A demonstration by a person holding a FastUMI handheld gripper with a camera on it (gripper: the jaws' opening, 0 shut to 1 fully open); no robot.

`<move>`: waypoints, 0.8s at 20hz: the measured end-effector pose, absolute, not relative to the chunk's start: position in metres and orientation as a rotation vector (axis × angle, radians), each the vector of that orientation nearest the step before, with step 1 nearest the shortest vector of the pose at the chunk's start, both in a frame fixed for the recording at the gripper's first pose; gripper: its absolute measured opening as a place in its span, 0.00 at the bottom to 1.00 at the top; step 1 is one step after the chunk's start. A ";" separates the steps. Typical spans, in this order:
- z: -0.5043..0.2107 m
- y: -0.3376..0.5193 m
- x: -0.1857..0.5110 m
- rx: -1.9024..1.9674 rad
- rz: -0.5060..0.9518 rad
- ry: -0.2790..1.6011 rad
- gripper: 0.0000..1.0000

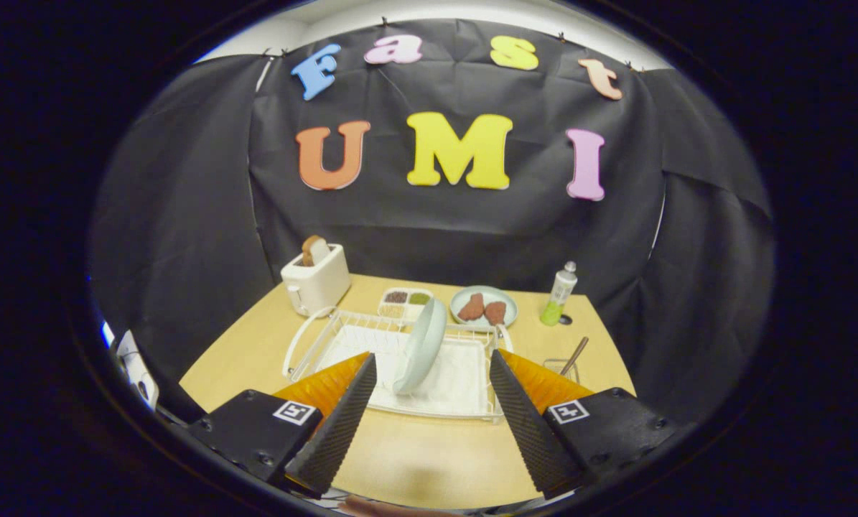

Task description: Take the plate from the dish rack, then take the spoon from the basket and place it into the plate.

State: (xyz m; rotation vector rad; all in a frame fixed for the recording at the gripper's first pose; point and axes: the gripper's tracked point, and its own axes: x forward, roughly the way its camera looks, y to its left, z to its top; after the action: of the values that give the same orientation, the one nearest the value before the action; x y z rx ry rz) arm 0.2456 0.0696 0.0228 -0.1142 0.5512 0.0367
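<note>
Ahead of your spread fingers, the pale green plate [423,346] stands on edge in the white dish rack [314,337], tilted slightly and well short of your reach. Your gripper [432,388] is wide open and holds nothing, its ridged fingers [342,424] framing the rack from above the tabletop [429,452]. To do this first step well, line up so the plate's upper rim passes between the pads, one finger on each face, and close only once both can press on it. Then lift straight up along the rack's slots, not sideways, so the wires don't catch the rim. You seem to be holding the tool level and centred, pointed slightly down at the rack. The spoon [574,356] waits in the small basket [561,369] just right of the rack.
</note>
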 end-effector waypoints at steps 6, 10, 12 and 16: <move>0.003 0.079 0.314 -0.189 -0.114 0.745 0.97; -0.004 0.074 0.362 -0.272 -0.217 0.818 0.87; -0.005 0.068 0.384 -0.332 -0.286 0.832 0.78; -0.006 0.068 0.409 -0.414 -0.340 0.836 0.62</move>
State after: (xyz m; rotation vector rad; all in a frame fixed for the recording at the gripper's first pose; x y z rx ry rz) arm 0.4087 0.0676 -0.0056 -0.4136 0.8358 -0.3402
